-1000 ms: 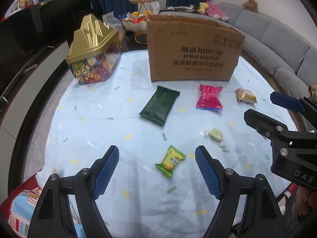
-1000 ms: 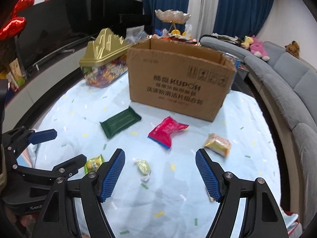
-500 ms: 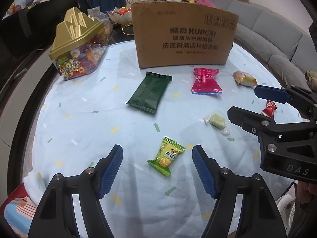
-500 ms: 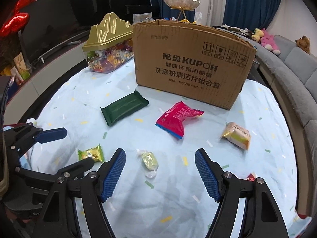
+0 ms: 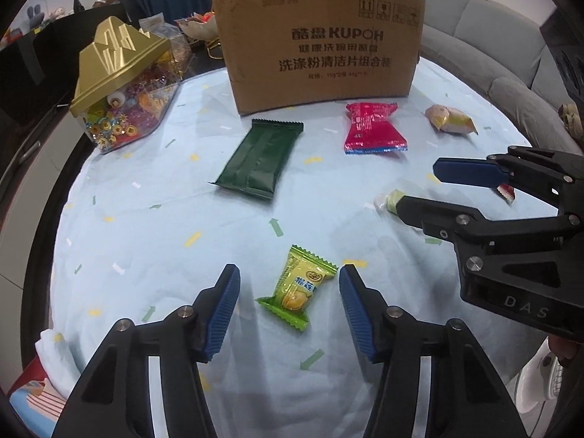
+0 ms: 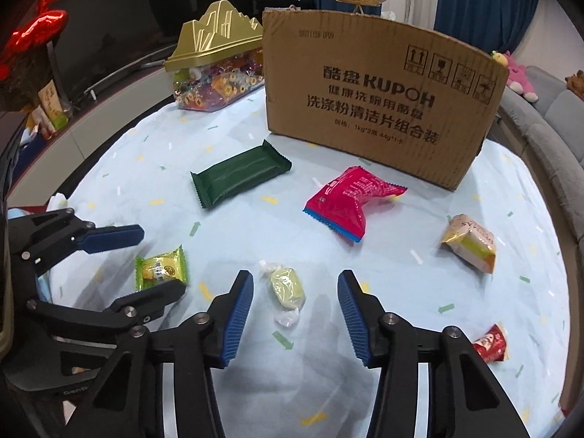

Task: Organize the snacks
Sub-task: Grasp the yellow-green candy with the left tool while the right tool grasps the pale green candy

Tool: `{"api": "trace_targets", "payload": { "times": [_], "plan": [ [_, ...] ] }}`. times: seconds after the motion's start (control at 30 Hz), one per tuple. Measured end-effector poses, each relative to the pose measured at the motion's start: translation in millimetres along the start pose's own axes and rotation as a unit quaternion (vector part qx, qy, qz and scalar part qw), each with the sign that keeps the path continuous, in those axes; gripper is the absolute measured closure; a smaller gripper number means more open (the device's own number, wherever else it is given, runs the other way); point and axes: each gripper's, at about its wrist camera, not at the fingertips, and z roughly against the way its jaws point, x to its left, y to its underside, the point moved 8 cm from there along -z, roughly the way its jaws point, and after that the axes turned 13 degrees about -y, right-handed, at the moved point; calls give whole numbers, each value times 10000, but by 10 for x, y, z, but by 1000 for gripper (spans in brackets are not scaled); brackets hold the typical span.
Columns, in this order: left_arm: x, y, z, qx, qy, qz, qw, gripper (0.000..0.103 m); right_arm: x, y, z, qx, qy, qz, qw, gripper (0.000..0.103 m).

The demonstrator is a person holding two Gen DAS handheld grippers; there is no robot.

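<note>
Nothing looks sorted yet: the left gripper [image 5: 290,304] is closing around the yellow-green candy [image 5: 297,286] and the right gripper [image 6: 295,303] around the pale green sweet [image 6: 286,288], pads not yet touching (both lie on the tablecloth [image 5: 146,219]). Farther off wait the dark green bar [image 5: 259,158], red packet [image 6: 348,200] and, unobstructed, the cardboard box [image 6: 379,106]

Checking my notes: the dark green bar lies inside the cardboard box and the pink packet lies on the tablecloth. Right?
Not quite. The dark green bar lies on the tablecloth in front of the cardboard box, as the right wrist view shows. The pink packet does lie there.
</note>
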Motion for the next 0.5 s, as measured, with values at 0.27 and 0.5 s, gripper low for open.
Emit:
{"api": "trace_targets", "payload": {
  "times": [0.27, 0.5],
  "plan": [
    [-19, 17, -32, 28, 48, 2, 10000, 55, 7, 45, -133, 155, -207, -91, 9996, 61],
    [-75, 8, -27, 19, 215, 8, 9998, 70, -48, 57, -216, 230, -143, -90, 9996, 74]
  ]
}}
